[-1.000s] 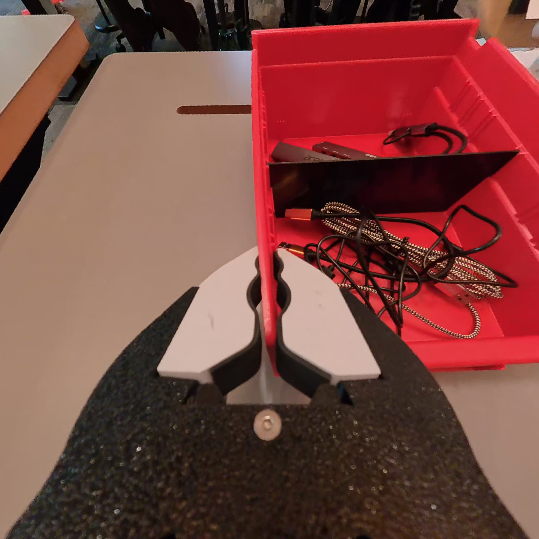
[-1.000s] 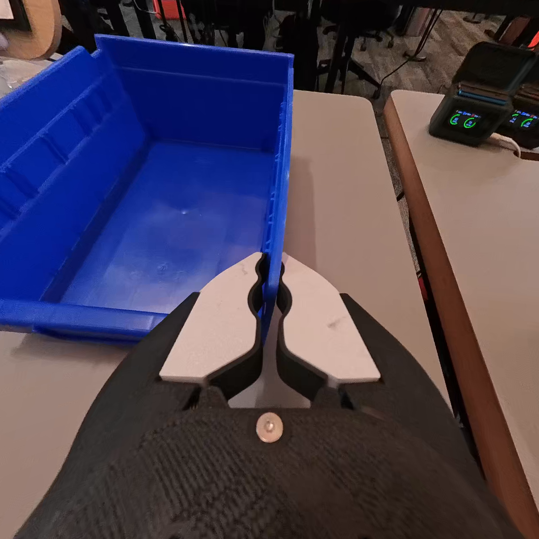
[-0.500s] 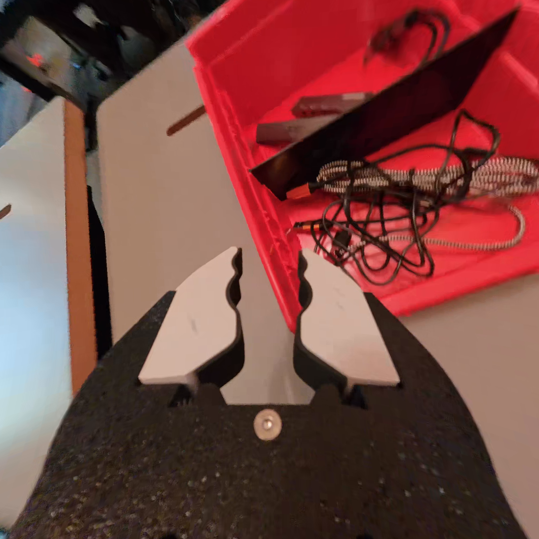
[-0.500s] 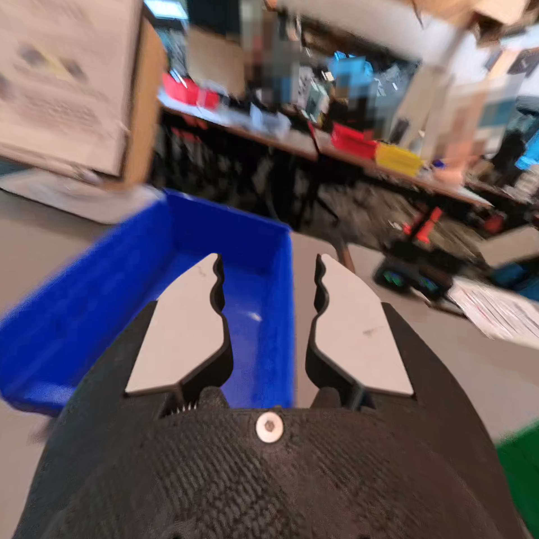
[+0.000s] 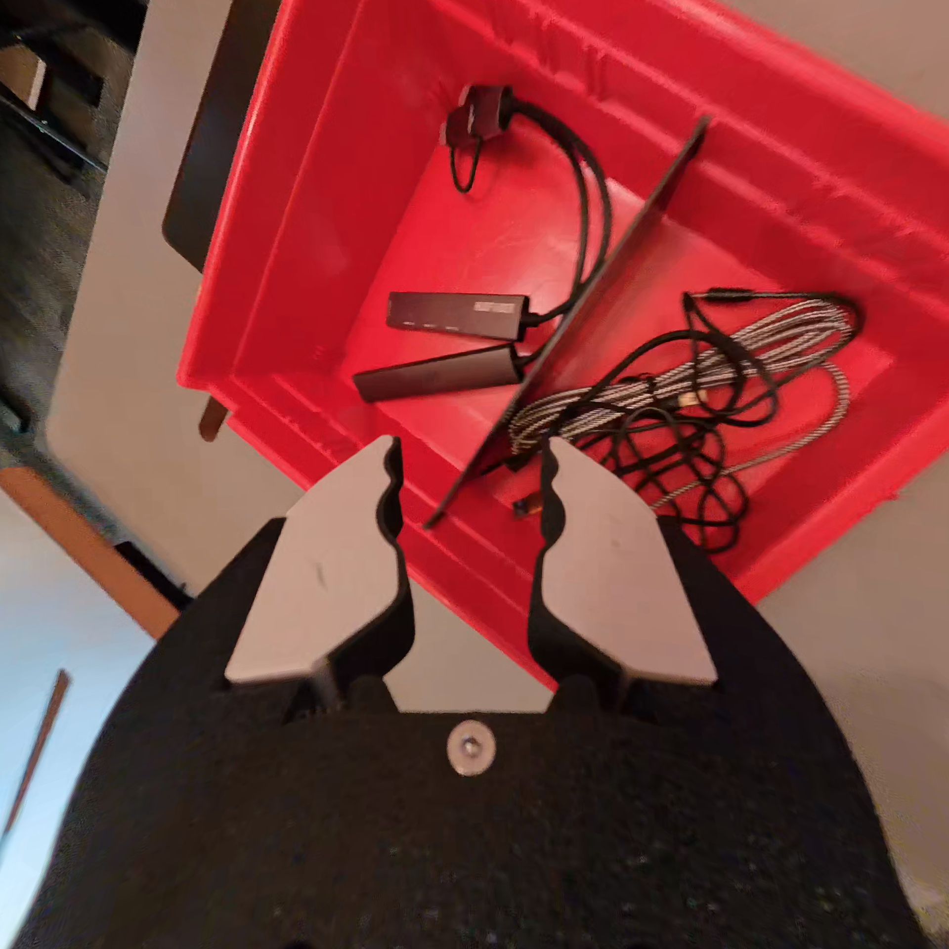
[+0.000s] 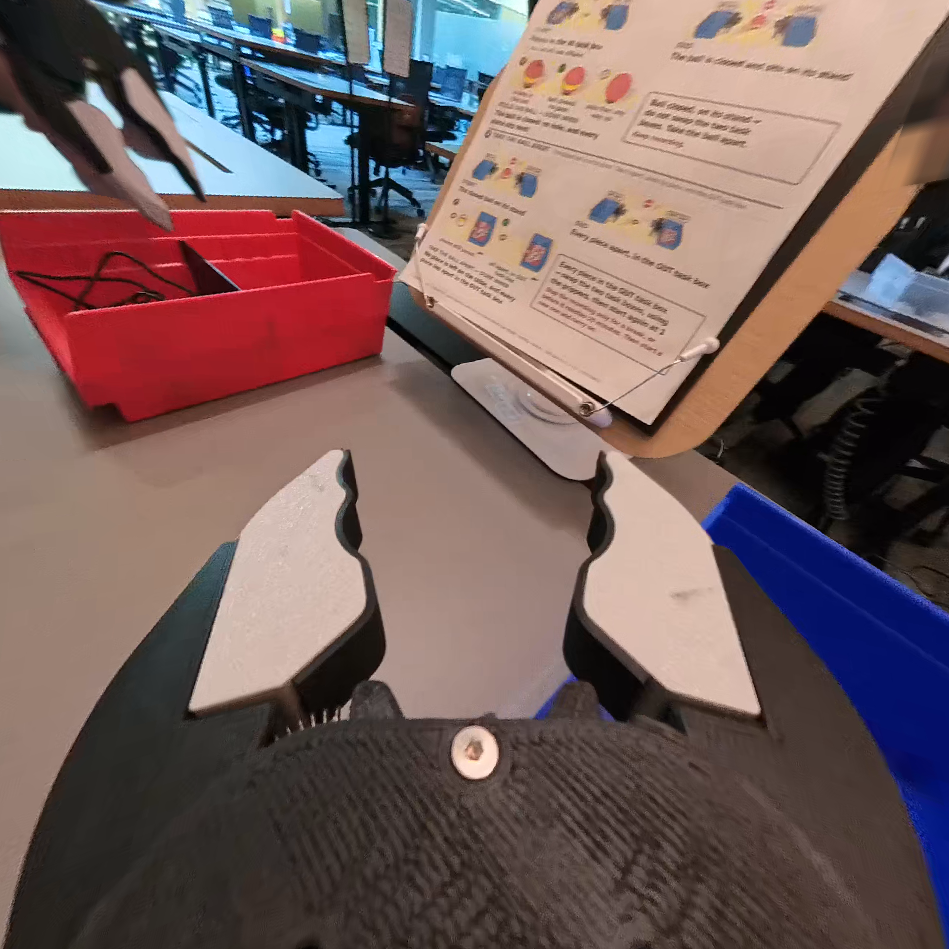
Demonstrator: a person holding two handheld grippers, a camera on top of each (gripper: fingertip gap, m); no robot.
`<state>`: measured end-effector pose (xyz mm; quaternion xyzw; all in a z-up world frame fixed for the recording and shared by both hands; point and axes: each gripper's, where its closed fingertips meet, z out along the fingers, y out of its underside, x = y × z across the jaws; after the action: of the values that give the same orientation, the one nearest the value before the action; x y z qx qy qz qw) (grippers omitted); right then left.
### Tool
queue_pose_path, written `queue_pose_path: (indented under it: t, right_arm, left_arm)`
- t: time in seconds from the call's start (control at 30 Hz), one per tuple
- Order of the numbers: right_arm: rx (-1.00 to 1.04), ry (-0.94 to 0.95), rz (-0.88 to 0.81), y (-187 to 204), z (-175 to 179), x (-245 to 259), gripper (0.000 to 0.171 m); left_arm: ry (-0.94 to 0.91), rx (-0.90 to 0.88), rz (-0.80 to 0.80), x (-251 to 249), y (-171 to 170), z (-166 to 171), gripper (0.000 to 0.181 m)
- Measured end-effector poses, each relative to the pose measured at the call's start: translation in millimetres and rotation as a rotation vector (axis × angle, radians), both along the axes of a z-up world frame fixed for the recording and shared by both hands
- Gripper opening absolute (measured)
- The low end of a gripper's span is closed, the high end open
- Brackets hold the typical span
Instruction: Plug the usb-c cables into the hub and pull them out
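Both grippers free and spread, the left one poised over the red bin to pick out a hub or cable.

The left gripper (image 5: 470, 464) hangs above the red bin (image 5: 287, 287), fingers spread and empty; two dark hubs (image 5: 457, 314) lie in the compartment beyond the black divider (image 5: 590, 318), the tangled cables (image 5: 683, 390) in the other. To do this well, I'd say drop straight onto one hub's long sides, clear of the divider, and leave the knot of cables alone until a plug end is singled out. The right gripper (image 6: 475, 470) hovers over bare counter (image 6: 154, 503), fingers wide and empty, blue bin (image 6: 832, 616) at its right. A second ago each gripper pinched its bin's side wall; both have since let go, lifted and swung round.
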<state>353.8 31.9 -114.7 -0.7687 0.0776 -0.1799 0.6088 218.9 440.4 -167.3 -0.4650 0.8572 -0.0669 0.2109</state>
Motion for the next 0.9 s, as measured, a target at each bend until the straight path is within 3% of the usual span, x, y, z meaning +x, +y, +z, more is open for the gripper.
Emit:
queue_pose_path:
  t: [0.03,0.13,0.23,0.33,0.43,0.57,0.63,0.73,0.9]
  right_arm:
    - [-0.004,-0.003,0.006,0,-3,0,0.088]
    - [-0.019,-0.029,-0.018,-7,-8,11,0.086]
    - [0.028,-0.003,-0.026,-14,-6,21,0.083]
    - [0.036,0.023,-0.027,-20,-9,31,0.081]
    - [-0.006,0.028,-0.048,-28,-19,40,0.082]
    - [0.011,0.056,-0.060,-35,-21,47,0.081]
    - [0.030,0.074,-0.063,-37,-21,49,0.080]
    - [0.028,0.088,-0.076,-40,-24,52,0.080]
    - [0.015,0.093,-0.069,-38,-25,50,0.079]
  left_arm:
    - [0.024,0.029,-0.006,7,5,-2,0.050]
    - [0.100,0.047,0.007,28,16,-12,0.049]
    - [0.193,0.116,-0.080,43,28,-29,0.044]
    - [0.289,0.153,-0.184,48,32,-51,0.050]
    - [0.355,0.100,-0.162,52,28,-68,0.056]
    - [0.448,-0.124,0.154,58,21,-72,0.062]
    - [0.480,-0.276,0.306,65,9,-68,0.053]
    - [0.479,-0.310,0.555,76,15,-73,0.051]
    - [0.580,-0.293,0.665,69,10,-100,0.050]
